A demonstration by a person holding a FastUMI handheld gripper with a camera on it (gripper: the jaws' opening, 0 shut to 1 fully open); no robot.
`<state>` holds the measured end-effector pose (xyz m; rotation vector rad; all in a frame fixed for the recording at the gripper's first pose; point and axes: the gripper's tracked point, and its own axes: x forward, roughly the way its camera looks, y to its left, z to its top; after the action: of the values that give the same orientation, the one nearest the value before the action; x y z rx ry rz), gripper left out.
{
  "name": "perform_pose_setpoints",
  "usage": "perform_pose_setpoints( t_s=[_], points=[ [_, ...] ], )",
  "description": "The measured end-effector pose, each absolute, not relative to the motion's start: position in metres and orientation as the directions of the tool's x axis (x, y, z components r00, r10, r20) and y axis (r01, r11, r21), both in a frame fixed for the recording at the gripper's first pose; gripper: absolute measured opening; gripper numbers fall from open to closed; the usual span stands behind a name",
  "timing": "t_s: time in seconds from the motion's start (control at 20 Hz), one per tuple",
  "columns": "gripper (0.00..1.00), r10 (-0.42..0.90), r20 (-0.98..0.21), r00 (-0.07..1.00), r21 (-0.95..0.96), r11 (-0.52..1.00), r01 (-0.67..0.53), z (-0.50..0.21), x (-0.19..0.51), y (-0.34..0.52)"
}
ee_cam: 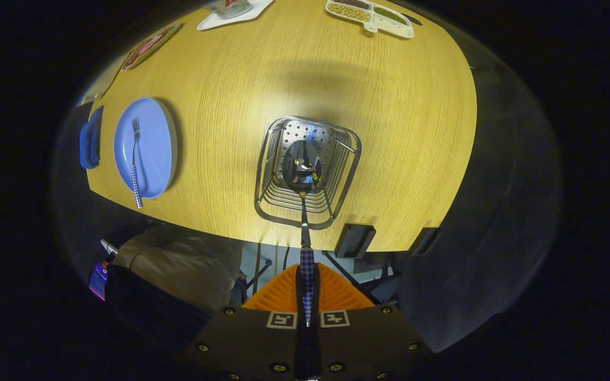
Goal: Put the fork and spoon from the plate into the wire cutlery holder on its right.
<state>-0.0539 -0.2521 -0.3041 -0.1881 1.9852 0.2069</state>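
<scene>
Spoon (304, 169) hangs bowl-down from the gripper (307, 296), whose two orange fingers (337, 293) are closed tight on its blue-and-white checked handle, one pad on each side. Its shiny bowl sits inside the mouth of the wire cutlery holder (268, 174), over the perforated metal floor, though whether the tip touches that floor cannot be told. The holder stands upright on the wooden desk (400, 132) near its front edge, just ahead of the fingers. Well off to the holder's side lies the blue plate (151, 127), and on it rests the fork (135, 159), tines pointing away across the desk and its checked handle reaching past the plate's near rim. A folded blue cloth (91, 138) lies just beside the plate, on the side away from the holder. At the far edge of the desk are a white divided tray (371, 13) with beans or grains in its compartments, a white mat (231, 16) with a container on it, and a long dish (149, 46) of reddish food. Below the desk's front edge, a tan padded chair (178, 264) stands on the floor.
</scene>
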Motion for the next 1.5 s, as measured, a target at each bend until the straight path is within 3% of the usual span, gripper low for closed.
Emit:
perform_pose_setpoints(
  t_s=[0.4, 0.95, 1.0, 1.1, 1.5],
  points=[
    [0.09, -0.075, -0.893, -0.443, 0.039, 0.969, -0.243, -0.321, -0.030, -0.245],
    [0.13, -0.055, -0.926, -0.373, 0.023, 0.979, -0.202, -0.305, -0.017, -0.247],
    [0.14, -0.044, -0.932, -0.361, 0.028, 0.981, -0.191, -0.302, -0.018, -0.246],
    [0.39, -0.027, -0.944, -0.330, 0.034, 0.984, -0.178, -0.292, -0.017, -0.245],
    [0.39, 0.027, -0.978, -0.209, 0.072, 0.975, -0.211, -0.245, -0.049, -0.214]
  ],
)
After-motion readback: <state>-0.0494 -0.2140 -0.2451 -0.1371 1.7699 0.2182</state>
